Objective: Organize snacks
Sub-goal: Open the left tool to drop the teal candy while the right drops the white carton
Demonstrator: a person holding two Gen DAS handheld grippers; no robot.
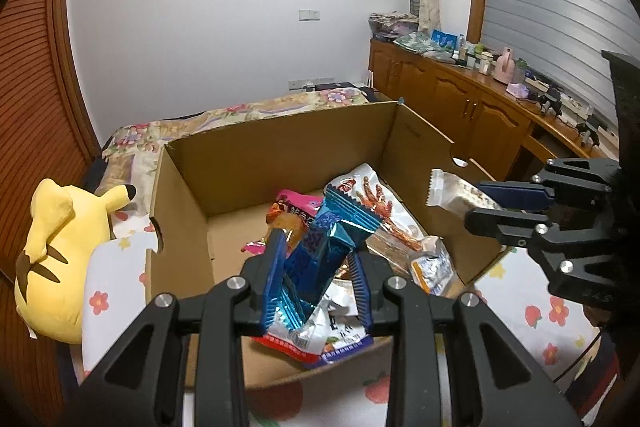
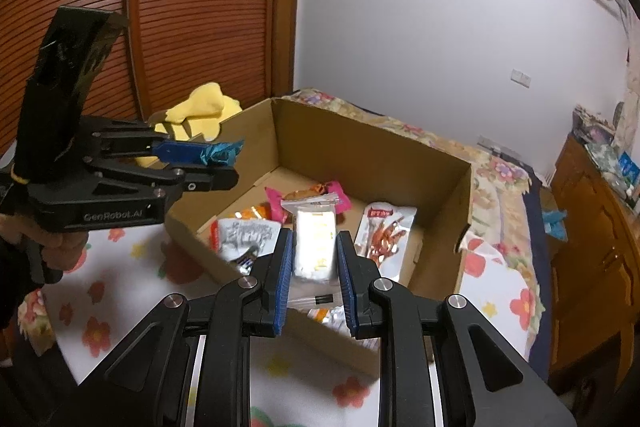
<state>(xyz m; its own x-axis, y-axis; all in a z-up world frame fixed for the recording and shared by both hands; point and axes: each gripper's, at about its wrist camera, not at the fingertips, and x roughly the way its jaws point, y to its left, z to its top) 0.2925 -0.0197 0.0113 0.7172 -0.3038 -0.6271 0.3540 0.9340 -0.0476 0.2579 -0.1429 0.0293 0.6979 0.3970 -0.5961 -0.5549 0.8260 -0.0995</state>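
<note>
An open cardboard box [image 1: 280, 147] sits on a flowered bedspread and holds several snack packs, among them a pink pack [image 1: 294, 205] and a white pack with red strips [image 1: 374, 203]. My left gripper [image 1: 316, 259] is shut on a shiny blue snack pack [image 1: 320, 247] above the box's near side. My right gripper [image 2: 313, 255] is shut on a white clear-wrapped snack [image 2: 314, 247] above the box [image 2: 360, 147]. In the left wrist view the right gripper [image 1: 480, 203] enters from the right with the white snack [image 1: 452, 195]. The right wrist view shows the left gripper [image 2: 216, 167] holding the blue pack [image 2: 222, 151].
A yellow plush toy [image 1: 60, 259] lies left of the box on the bed. A wooden louvred wardrobe [image 2: 180, 7] stands behind it. A wooden cabinet [image 1: 460, 99] with clutter on top runs along the right wall. The flowered bedspread [image 2: 112, 287] surrounds the box.
</note>
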